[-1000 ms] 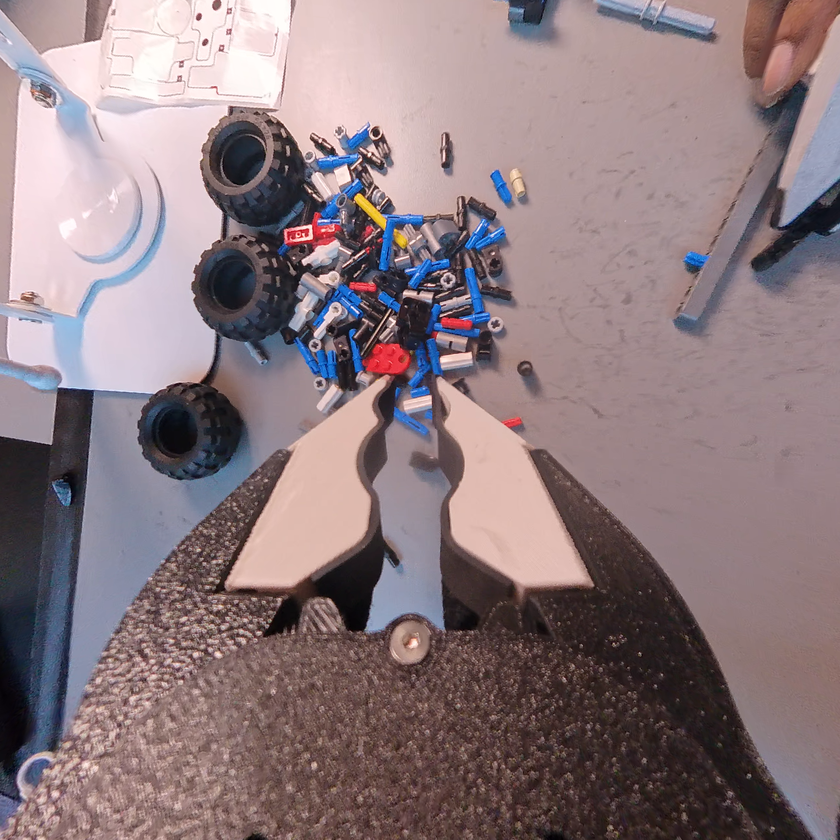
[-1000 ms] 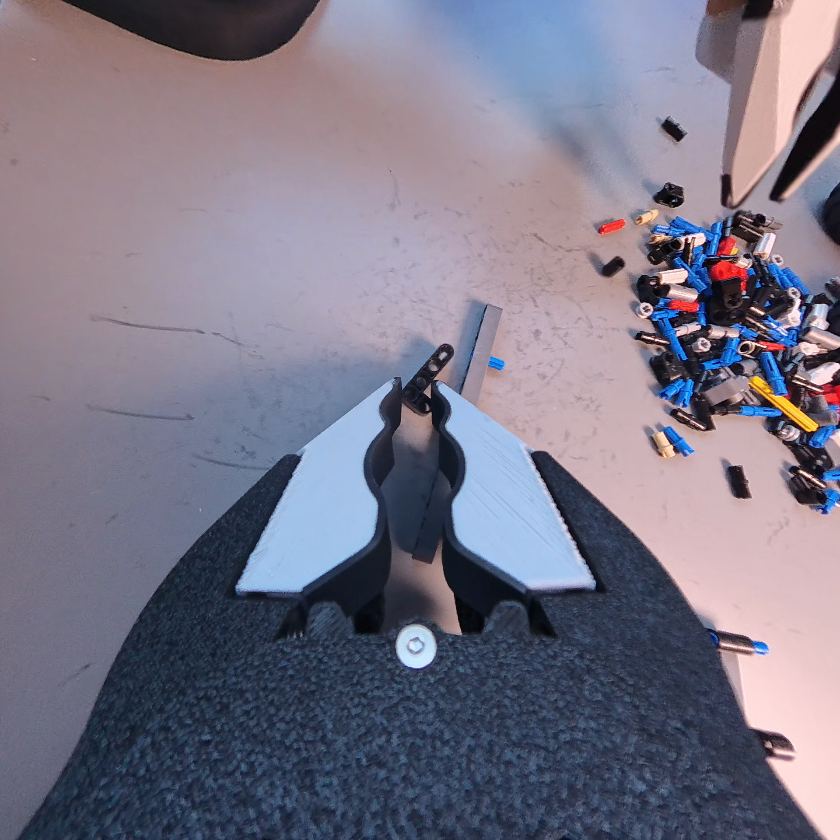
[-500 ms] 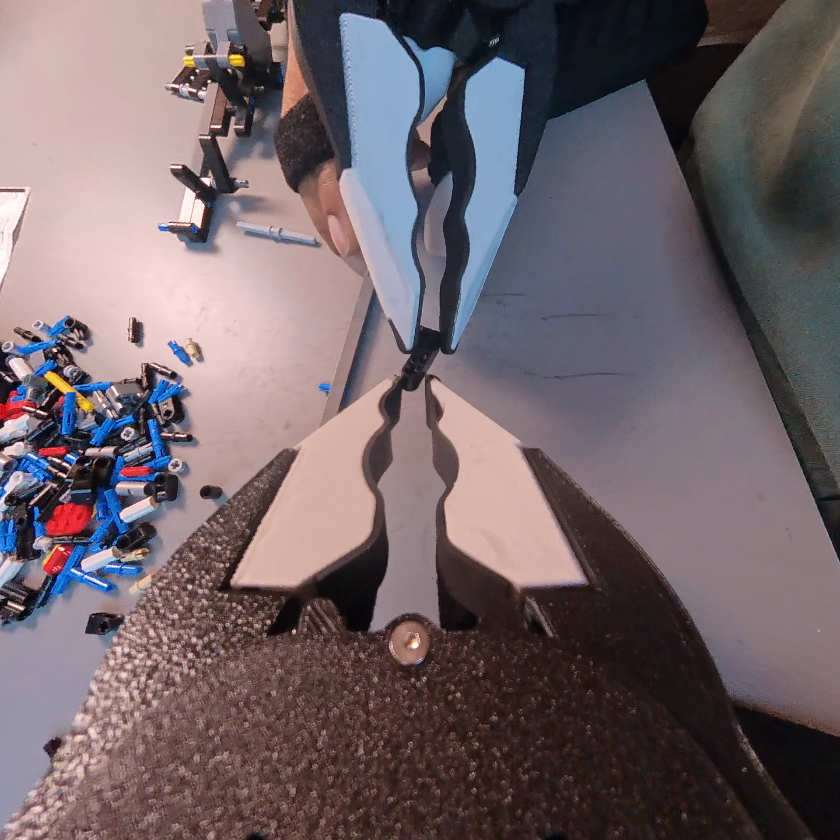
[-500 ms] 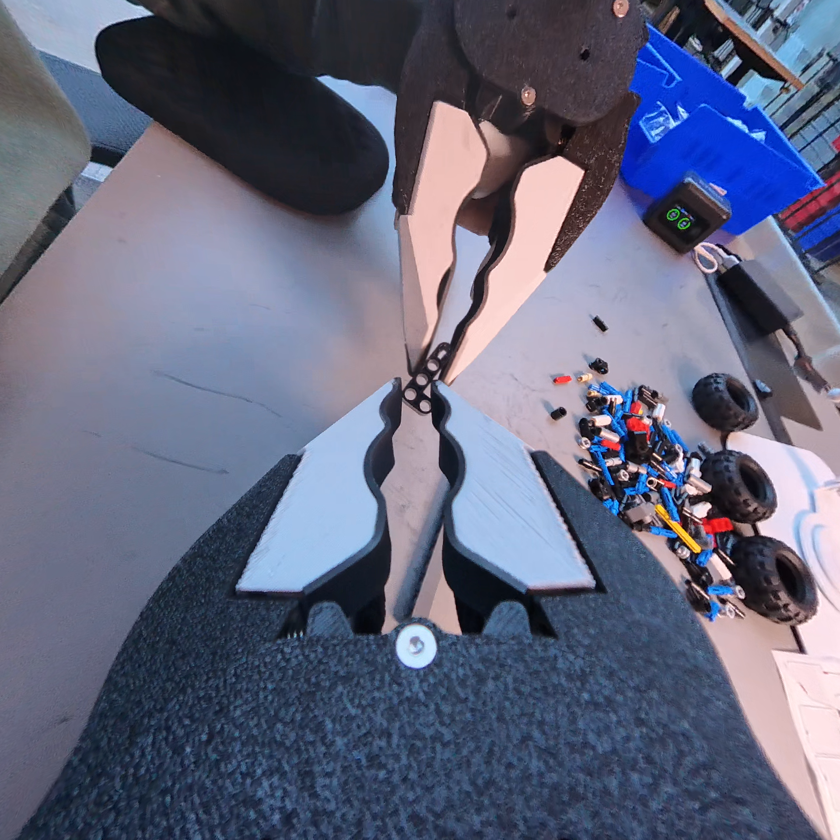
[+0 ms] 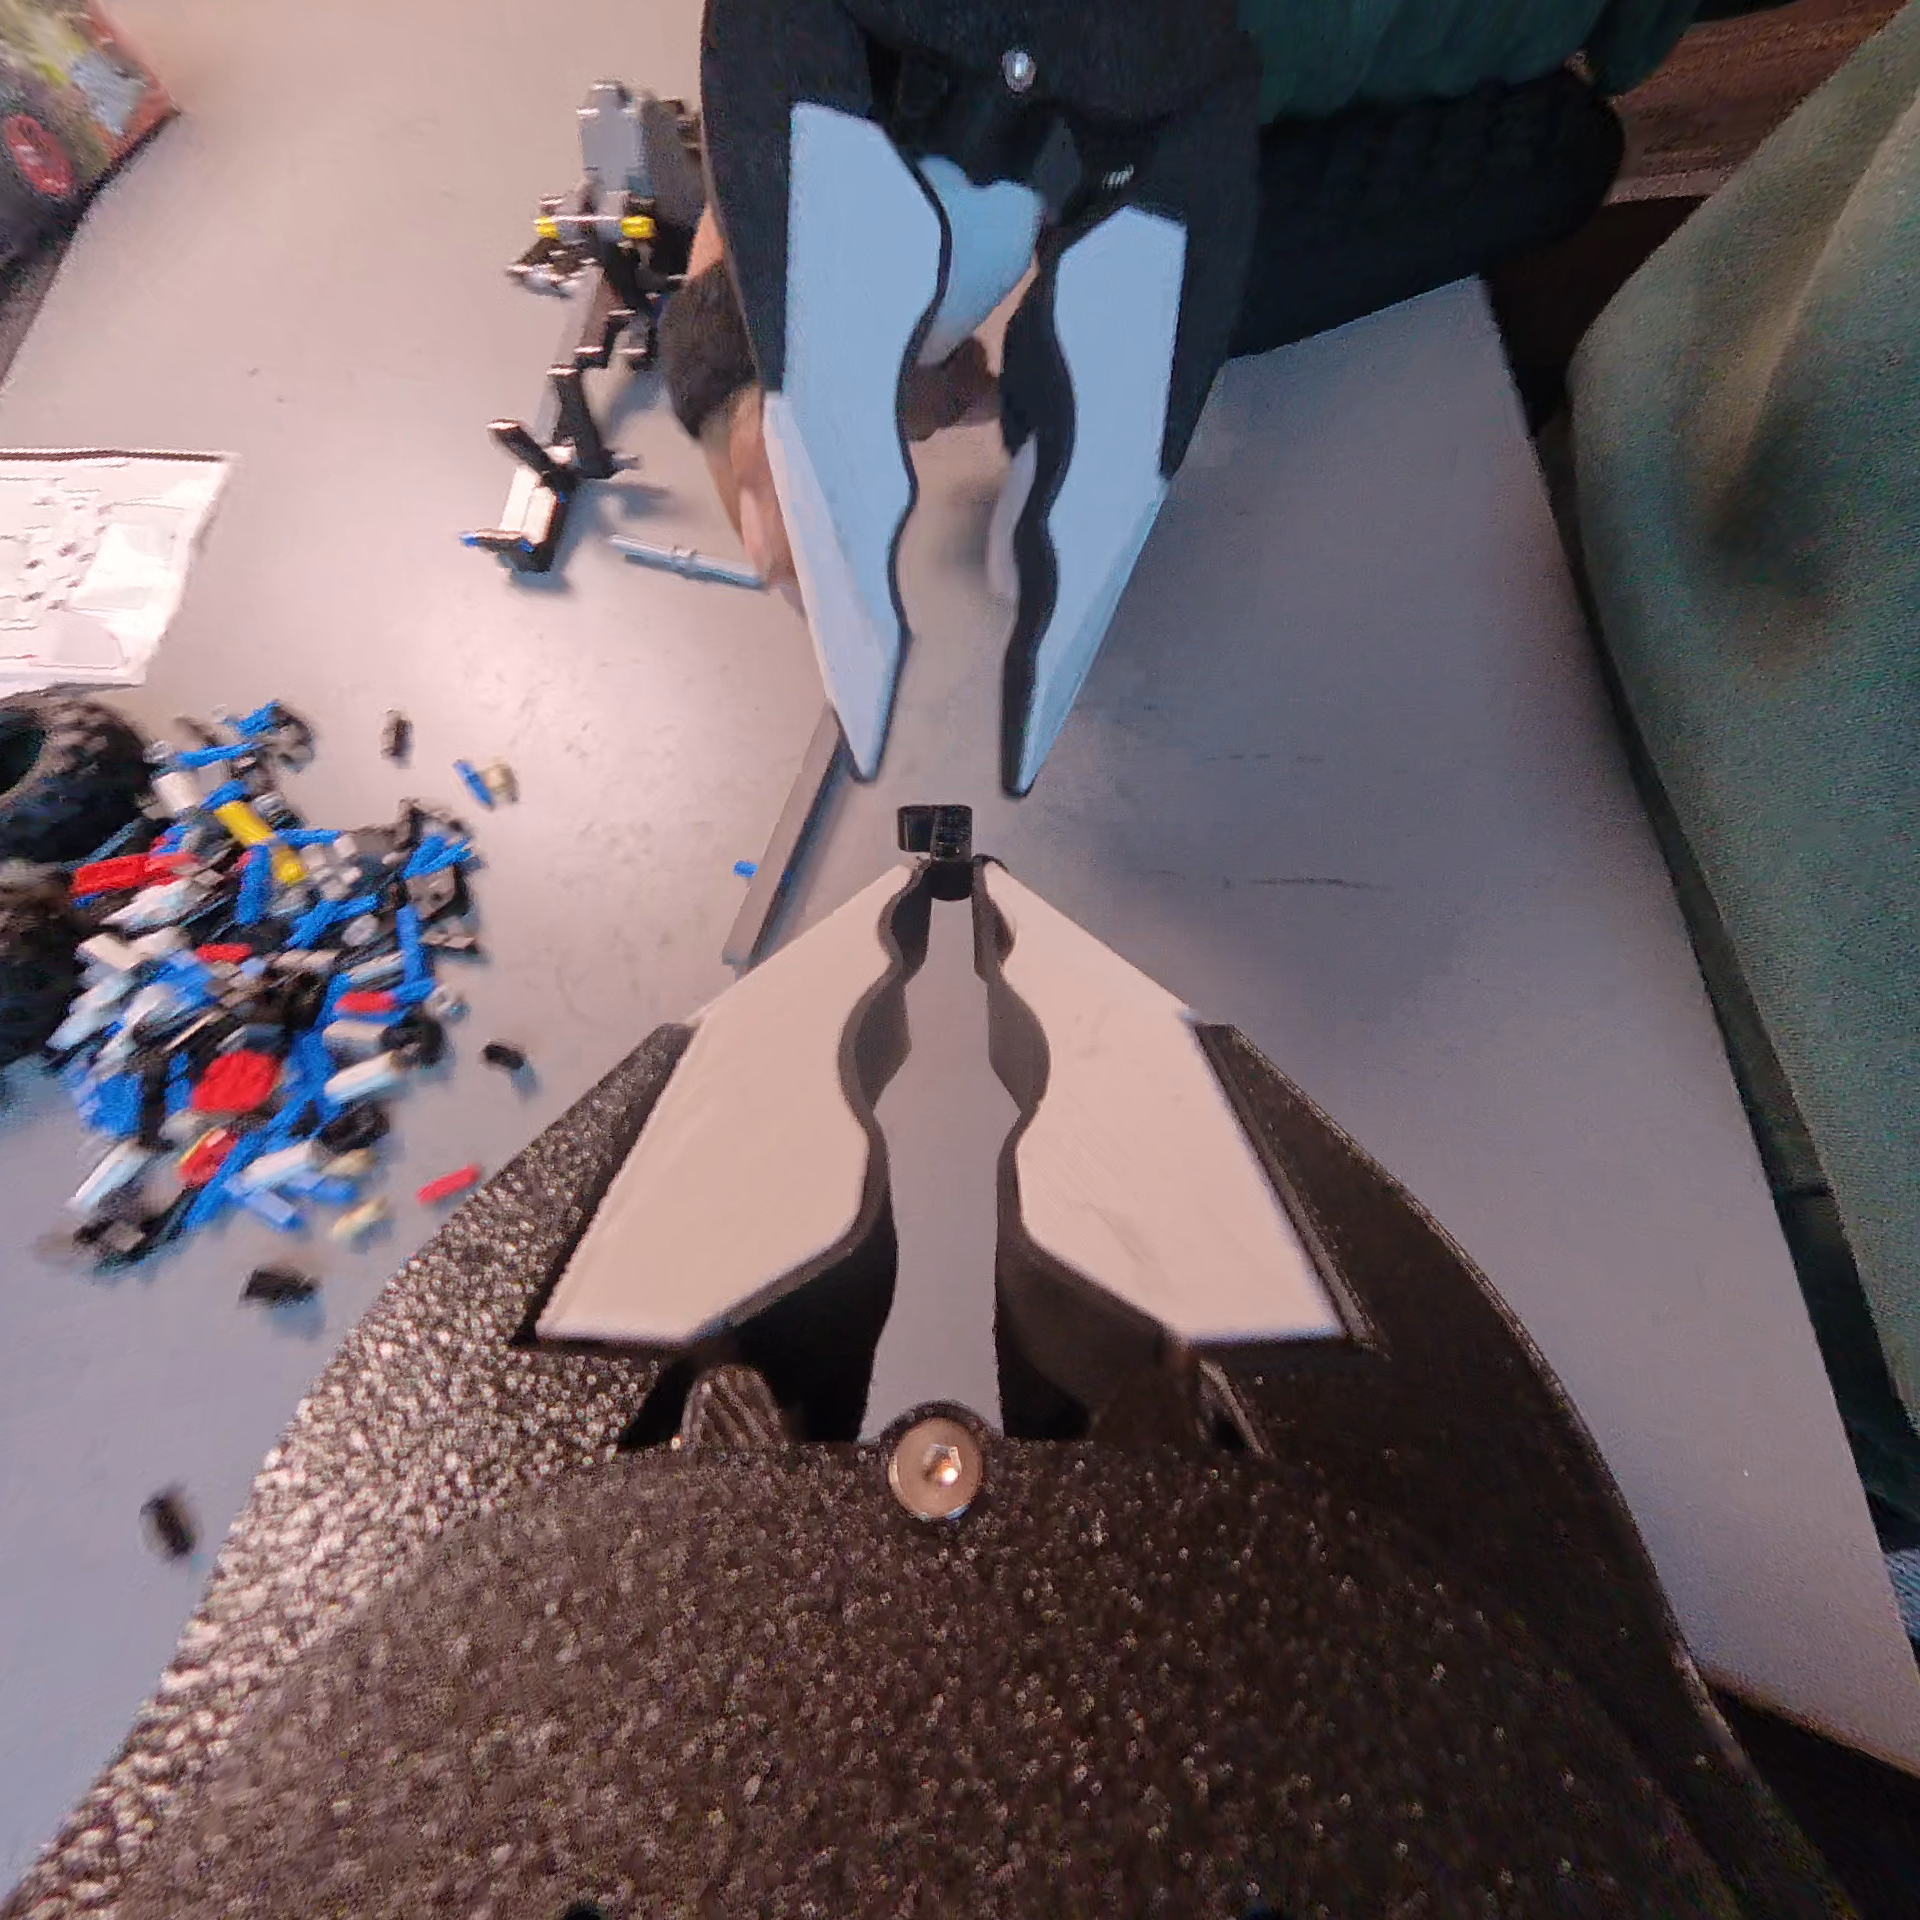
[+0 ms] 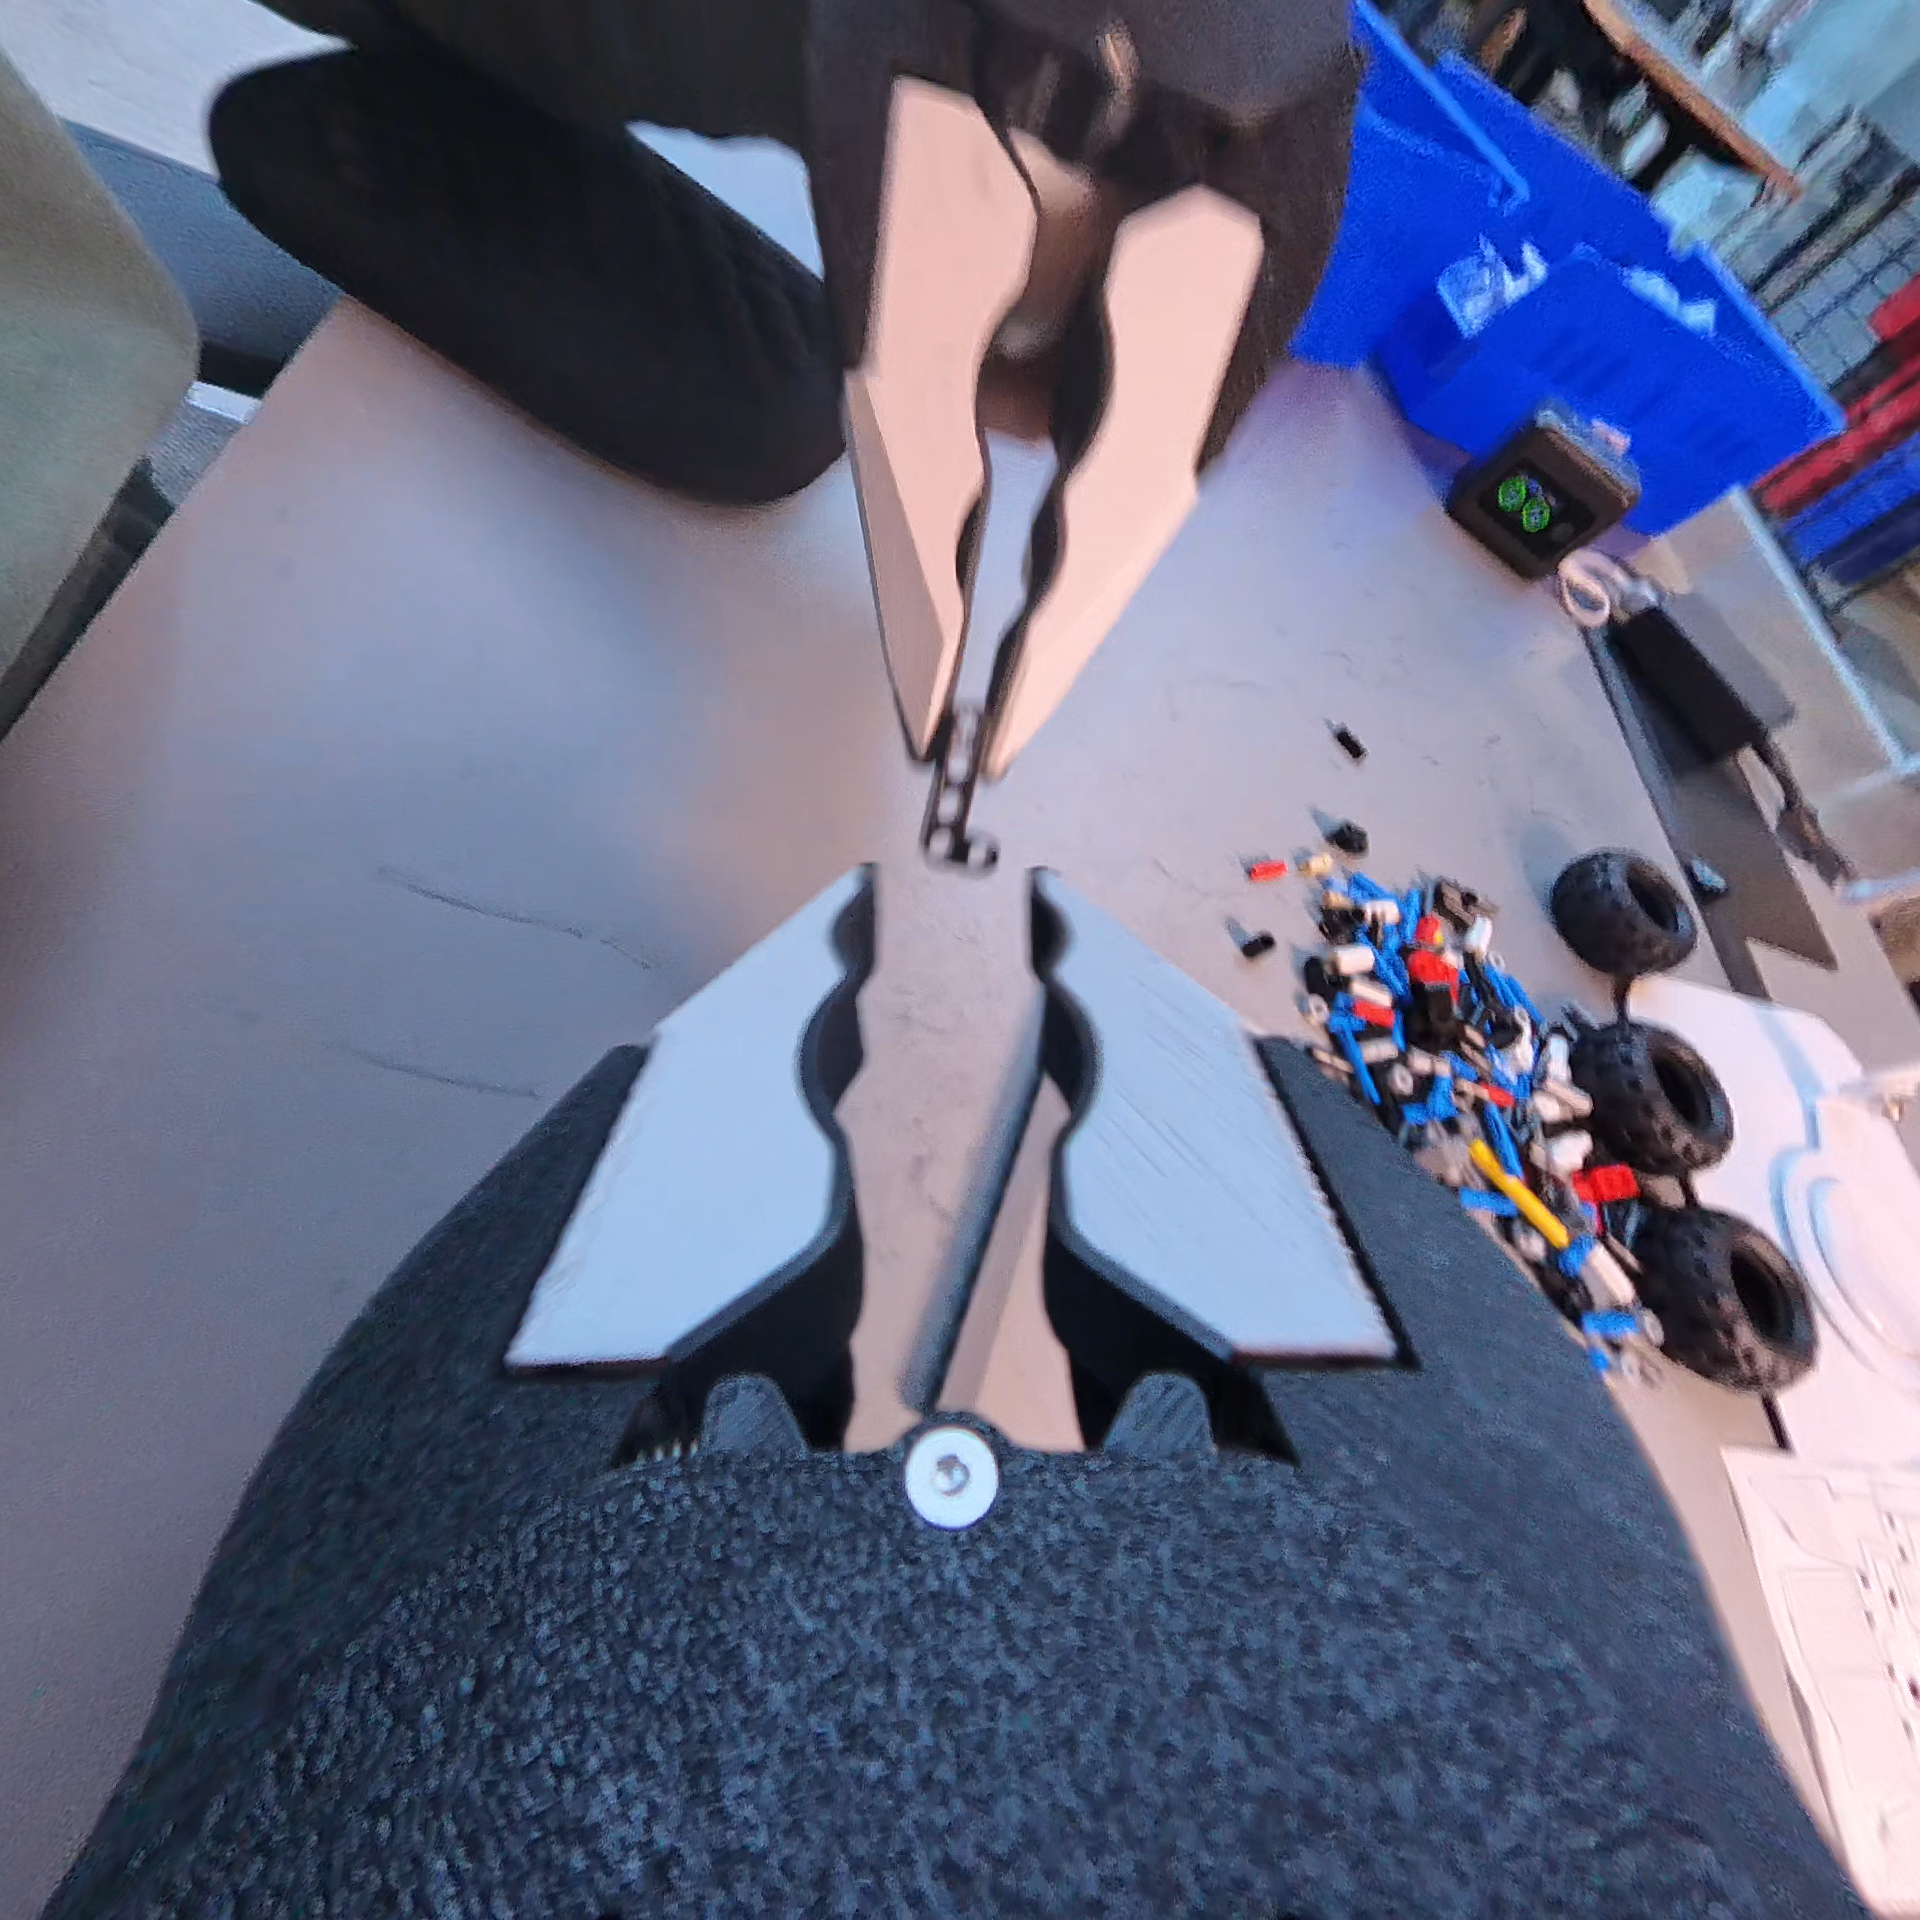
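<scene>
Close in, the left gripper (image 5: 943, 871) pinches a small black perforated beam (image 5: 935, 837) between its nearly closed tips, the piece sticking out past them above the grey bench (image 5: 1351, 790). In the right wrist view the same beam (image 6: 956, 795) hangs from that gripper's tips (image 6: 956, 758), its lower end bent into a short foot. Directly facing it, the right gripper (image 6: 951, 883) stands with its jaws apart and nothing between them; its tips are just beside the beam's free end but not touching it. Seen from the left wrist view, the right gripper (image 5: 940, 784) points down at the beam. To the left on the bench lies a heap of small blue, black, red and grey parts (image 5: 249, 997), with black tyres (image 6: 1652, 1101) beside it. Farther off stands a partly built frame (image 5: 592, 343), and a printed sheet (image 5: 94, 561) lies at the far left.
</scene>
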`<state>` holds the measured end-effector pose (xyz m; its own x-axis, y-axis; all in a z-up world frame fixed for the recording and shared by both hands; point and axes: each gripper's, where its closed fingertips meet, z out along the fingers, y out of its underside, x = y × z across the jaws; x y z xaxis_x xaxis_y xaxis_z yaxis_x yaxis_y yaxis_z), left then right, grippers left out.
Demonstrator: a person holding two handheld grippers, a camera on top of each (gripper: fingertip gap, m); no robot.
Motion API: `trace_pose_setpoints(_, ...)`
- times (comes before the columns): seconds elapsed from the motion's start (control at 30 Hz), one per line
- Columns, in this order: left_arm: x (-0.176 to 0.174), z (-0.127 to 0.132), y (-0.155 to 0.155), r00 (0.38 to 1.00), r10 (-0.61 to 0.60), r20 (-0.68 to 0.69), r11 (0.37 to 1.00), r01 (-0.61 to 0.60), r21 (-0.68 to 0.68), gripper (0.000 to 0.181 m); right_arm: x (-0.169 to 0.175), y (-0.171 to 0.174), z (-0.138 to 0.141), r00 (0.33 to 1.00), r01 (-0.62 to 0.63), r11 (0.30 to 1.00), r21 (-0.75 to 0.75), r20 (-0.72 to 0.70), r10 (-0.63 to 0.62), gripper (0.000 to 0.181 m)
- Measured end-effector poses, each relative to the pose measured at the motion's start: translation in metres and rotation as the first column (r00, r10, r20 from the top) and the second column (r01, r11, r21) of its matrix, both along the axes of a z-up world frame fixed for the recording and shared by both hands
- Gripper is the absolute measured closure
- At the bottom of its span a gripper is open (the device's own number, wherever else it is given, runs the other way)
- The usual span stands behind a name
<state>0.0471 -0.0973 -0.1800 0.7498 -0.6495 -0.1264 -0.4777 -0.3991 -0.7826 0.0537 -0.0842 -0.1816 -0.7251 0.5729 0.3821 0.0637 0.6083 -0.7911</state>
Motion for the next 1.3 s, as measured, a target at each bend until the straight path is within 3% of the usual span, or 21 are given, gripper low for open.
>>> trace_pose_setpoints(0.03,-0.014,0.008,-0.004,0.997,0.066,-0.034,0.998,-0.065,0.027,0.174,-0.002,0.009,-0.001,0.998,0.039,0.999,0.012,0.041,-0.040,0.135)
trace_pose_setpoints(0.07,-0.035,0.019,-0.010,0.985,0.161,-0.066,0.986,-0.157,0.061,0.174,-0.002,0.018,-0.002,0.994,0.074,0.997,0.017,0.084,-0.075,0.124)
trace_pose_setpoints(0.1,-0.067,0.031,-0.018,0.946,0.300,-0.123,0.952,-0.289,0.099,0.175,-0.002,0.028,-0.002,0.989,0.101,0.995,0.018,0.108,-0.102,0.124)
trace_pose_setpoints(0.17,-0.154,0.056,-0.053,0.739,0.616,-0.273,0.788,-0.582,0.202,0.174,-0.003,0.049,-0.011,0.976,0.162,0.984,0.069,0.139,-0.170,0.138)
trace_pose_setpoints(0.23,-0.229,0.075,-0.109,0.479,0.817,-0.321,0.562,-0.785,0.260,0.174,-0.002,0.061,-0.027,0.959,0.182,0.975,0.126,0.198,-0.204,0.144)
trace_pose_setpoints(0.27,-0.256,0.079,-0.138,0.373,0.871,-0.319,0.459,-0.850,0.260,0.174,-0.002,0.063,-0.034,0.949,0.193,0.972,0.137,0.227,-0.221,0.146)
trace_pose_setpoints(0.33,-0.289,0.070,-0.186,0.241,0.923,-0.301,0.303,-0.936,0.177,0.174,-0.005,0.064,-0.043,0.928,0.222,0.964,0.143,0.271,-0.254,0.153)
trace_pose_setpoints(0.4,-0.308,0.051,-0.223,0.153,0.930,-0.336,0.194,-0.977,0.092,0.174,-0.005,0.064,-0.048,0.916,0.230,0.961,0.151,0.299,-0.266,0.159)
trace_pose_setpoints(0.47,-0.319,0.031,-0.246,0.105,0.923,-0.371,0.128,-0.991,0.038,0.174,-0.007,0.066,-0.051,0.903,0.246,0.956,0.160,0.320,-0.287,0.163)
trace_pose_setpoints(0.53,-0.320,0.018,-0.254,0.086,0.922,-0.377,0.093,-0.996,0.002,0.173,-0.005,0.065,-0.056,0.891,0.244,0.956,0.165,0.352,-0.288,0.165)
trace_pose_setpoints(0.63,-0.320,0.039,-0.241,0.048,0.947,-0.317,0.088,-0.990,0.113,0.164,-0.004,0.063,-0.057,0.895,0.235,0.959,0.160,0.350,-0.278,0.174)
trace_pose_setpoints(0.7,-0.308,0.071,-0.216,0.079,0.968,-0.240,0.135,-0.964,0.227,0.160,-0.008,0.064,-0.054,0.910,0.240,0.955,0.176,0.301,-0.285,0.174)
trace_pose_setpoints(0.73,-0.295,0.086,-0.197,0.131,0.972,-0.193,0.180,-0.947,0.267,0.158,-0.011,0.064,-0.049,0.924,0.242,0.955,0.171,0.259,-0.281,0.175)
trace_pose_setpoints(0.8,-0.250,0.107,-0.141,0.350,0.936,-0.036,0.346,-0.898,0.273,0.157,-0.021,0.056,-0.026,0.962,0.236,0.966,0.102,0.117,-0.247,0.174)
trace_pose_setpoints(0.87,-0.184,0.117,-0.080,0.604,0.780,0.165,0.567,-0.793,0.225,0.153,-0.032,0.056,0.009,0.959,0.275,0.961,0.025,-0.075,-0.272,0.174)
trace_pose_setpoints(0.93,-0.126,0.121,-0.031,0.731,0.589,0.344,0.722,-0.667,0.183,0.148,-0.035,0.057,0.048,0.912,0.291,0.955,-0.052,-0.287,-0.293,0.174)
trace_pose_setpoints(1.0,-0.088,0.121,0.008,0.771,0.443,0.458,0.801,-0.569,0.184,0.142,-0.033,0.062,0.077,0.838,0.324,0.940,-0.105,-0.429,-0.337,0.174)
trace_pose_setpoints(1.1,-0.045,0.128,0.053,0.777,0.260,0.574,0.875,-0.441,0.201,0.146,-0.026,0.076,0.104,0.728,0.383,0.908,-0.168,-0.551,-0.408,0.174)
trace_pose_setpoints(1.23,-0.016,0.138,0.089,0.804,0.143,0.577,0.891,-0.358,0.278,0.163,-0.021,0.087,0.117,0.655,0.427,0.884,-0.188,-0.610,-0.446,0.174)
trace_pose_setpoints(1.3,-0.014,0.138,0.096,0.817,0.146,0.558,0.875,-0.370,0.312,0.172,-0.020,0.089,0.118,0.643,0.437,0.879,-0.191,-0.617,-0.453,0.174)
